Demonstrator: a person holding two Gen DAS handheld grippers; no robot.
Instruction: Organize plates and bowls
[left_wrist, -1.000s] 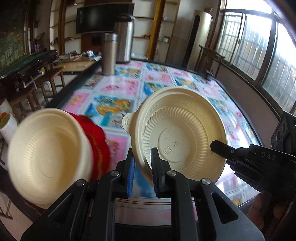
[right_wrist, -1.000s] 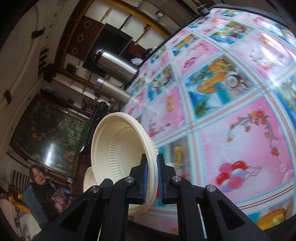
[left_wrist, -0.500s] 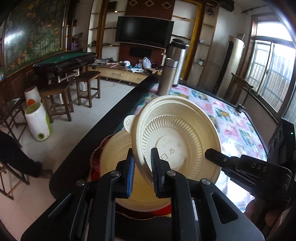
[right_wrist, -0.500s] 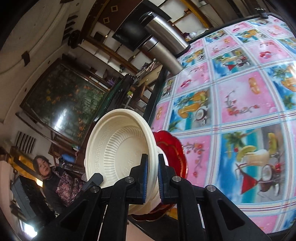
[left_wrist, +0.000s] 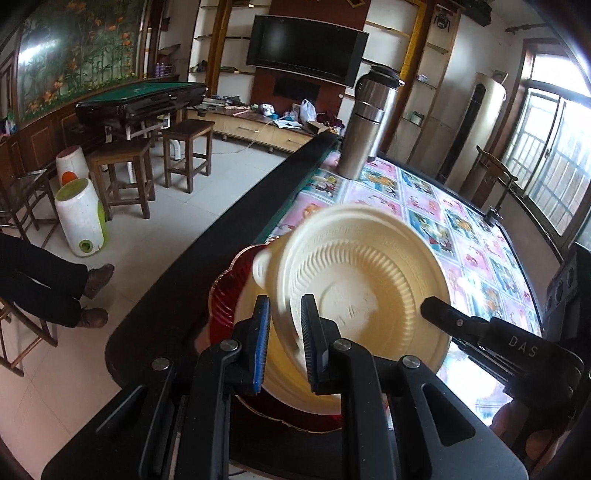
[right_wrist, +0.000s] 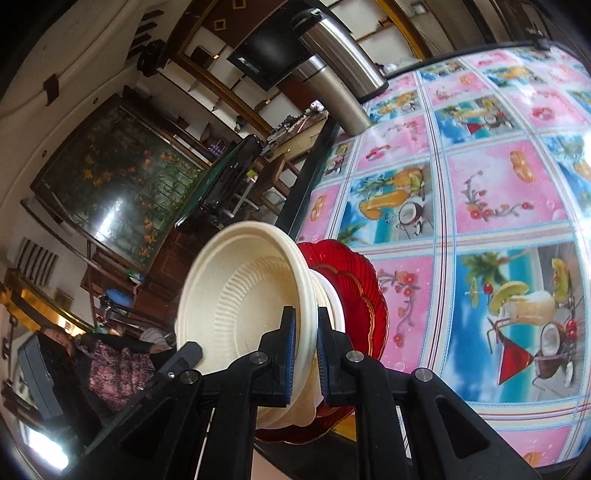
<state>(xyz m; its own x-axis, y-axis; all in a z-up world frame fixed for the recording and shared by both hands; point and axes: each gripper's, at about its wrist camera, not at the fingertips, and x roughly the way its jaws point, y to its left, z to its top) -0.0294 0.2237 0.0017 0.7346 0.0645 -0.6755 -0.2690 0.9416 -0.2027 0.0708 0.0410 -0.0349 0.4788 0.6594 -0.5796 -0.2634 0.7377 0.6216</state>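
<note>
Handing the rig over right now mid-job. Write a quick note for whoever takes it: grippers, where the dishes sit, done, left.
Left gripper: shut on the cream bowl's rim.
Right gripper: shut on the opposite rim of that bowl, held tilted.
Below it: a second cream bowl sitting on the red plate, near the table edge.
Done: plate and one bowl stacked.
Left: probably lower the held bowl into the stack, then release both grippers.
</note>
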